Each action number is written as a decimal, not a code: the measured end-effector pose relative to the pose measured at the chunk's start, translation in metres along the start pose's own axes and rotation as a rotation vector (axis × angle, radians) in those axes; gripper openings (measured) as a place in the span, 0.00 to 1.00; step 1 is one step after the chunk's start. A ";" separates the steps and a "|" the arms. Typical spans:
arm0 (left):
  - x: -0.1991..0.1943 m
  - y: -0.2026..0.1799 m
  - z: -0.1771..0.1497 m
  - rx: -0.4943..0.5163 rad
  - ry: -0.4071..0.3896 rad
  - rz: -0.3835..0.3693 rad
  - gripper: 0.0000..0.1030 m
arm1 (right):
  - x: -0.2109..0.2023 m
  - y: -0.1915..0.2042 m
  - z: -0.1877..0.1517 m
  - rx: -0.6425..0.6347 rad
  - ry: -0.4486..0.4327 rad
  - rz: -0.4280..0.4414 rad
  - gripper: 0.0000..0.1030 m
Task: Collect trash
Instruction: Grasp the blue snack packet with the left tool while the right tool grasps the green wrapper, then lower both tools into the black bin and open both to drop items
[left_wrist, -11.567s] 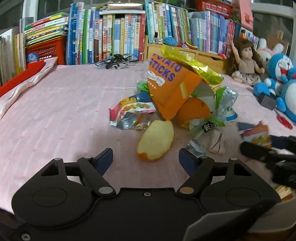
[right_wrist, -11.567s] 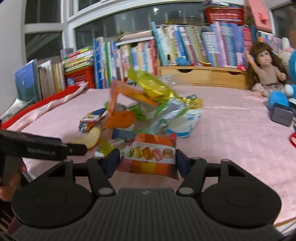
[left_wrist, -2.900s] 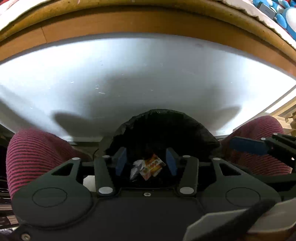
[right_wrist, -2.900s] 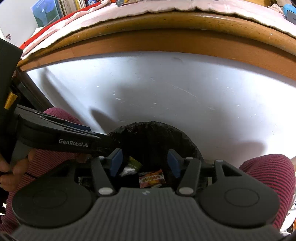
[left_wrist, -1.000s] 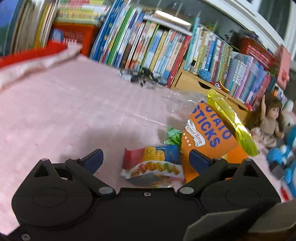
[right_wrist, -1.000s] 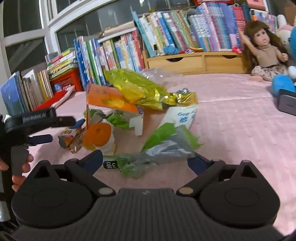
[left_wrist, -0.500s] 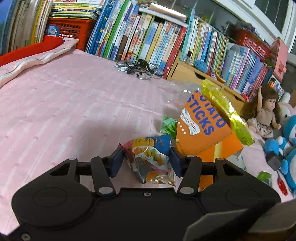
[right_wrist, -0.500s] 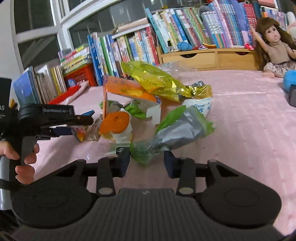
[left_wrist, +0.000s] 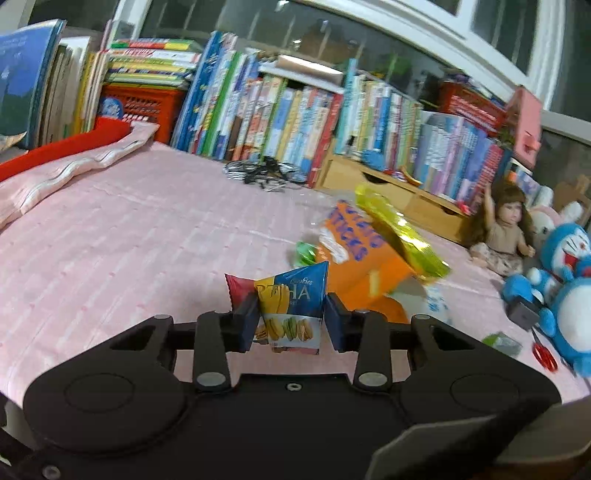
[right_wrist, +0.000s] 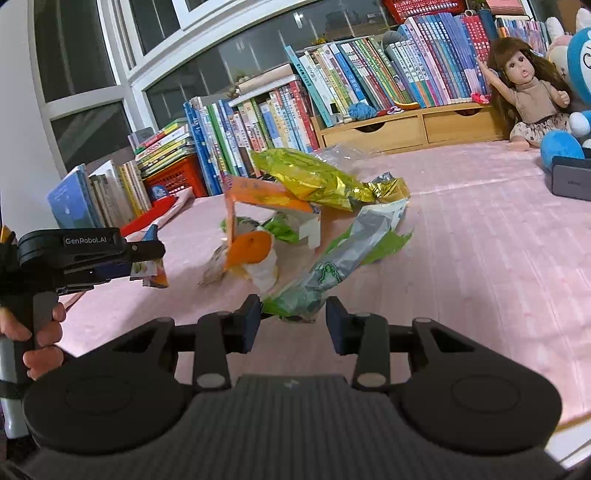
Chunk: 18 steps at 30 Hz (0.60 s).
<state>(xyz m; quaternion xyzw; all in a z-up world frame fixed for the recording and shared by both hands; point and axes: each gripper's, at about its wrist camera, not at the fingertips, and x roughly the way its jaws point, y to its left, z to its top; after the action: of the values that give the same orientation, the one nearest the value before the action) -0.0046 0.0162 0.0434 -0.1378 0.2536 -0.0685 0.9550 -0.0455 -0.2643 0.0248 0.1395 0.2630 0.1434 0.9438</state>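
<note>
Two wrappers pinched, both lifted off the pink cover

Two grippers each hold one piece of trash. The left gripper (left_wrist: 290, 322) has just been closing, and its jaws now stand narrow on a macaron cookie packet (left_wrist: 290, 312), which stands upright between the blue pads and looks raised clear of the pink tablecloth (left_wrist: 129, 251). The right gripper (right_wrist: 291, 322) has also just been closing; its jaws pinch the near end of a green and silver snack bag (right_wrist: 340, 258), whose far end trails back toward the pile. Each grip sits on a wrapper's edge, likely because thin foil gives little else to catch.

Remaining trash lies heaped near the middle of the table: an orange potato sticks box (left_wrist: 354, 254), a yellow foil bag (right_wrist: 314, 181) draped over it, and an orange peel (right_wrist: 249, 249) on the near side of the heap. The trailing bag lies close to the peel and the box, so a quick pull could drag them along.

Open cloth lies wide on the left side of the table, up to a folded red and pink cloth (left_wrist: 74, 155) at the far left edge. Books (left_wrist: 258, 110) line the far edge, and a doll (right_wrist: 528, 92) with blue plush toys (left_wrist: 565, 266) crowds the right side. The near edge looks free for withdrawing both hands
</note>
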 end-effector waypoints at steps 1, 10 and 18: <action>-0.004 -0.003 -0.002 0.014 -0.006 0.001 0.35 | -0.003 0.002 -0.002 -0.004 0.000 0.002 0.42; -0.048 -0.013 -0.027 0.036 0.008 -0.048 0.35 | -0.033 0.017 -0.021 -0.023 0.018 0.062 0.42; -0.082 -0.021 -0.074 0.115 0.141 -0.106 0.35 | -0.059 0.032 -0.056 -0.132 0.107 0.075 0.42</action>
<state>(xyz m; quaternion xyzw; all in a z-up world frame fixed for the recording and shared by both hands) -0.1134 -0.0045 0.0261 -0.0906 0.3083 -0.1428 0.9361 -0.1300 -0.2445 0.0161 0.0789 0.2978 0.2030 0.9295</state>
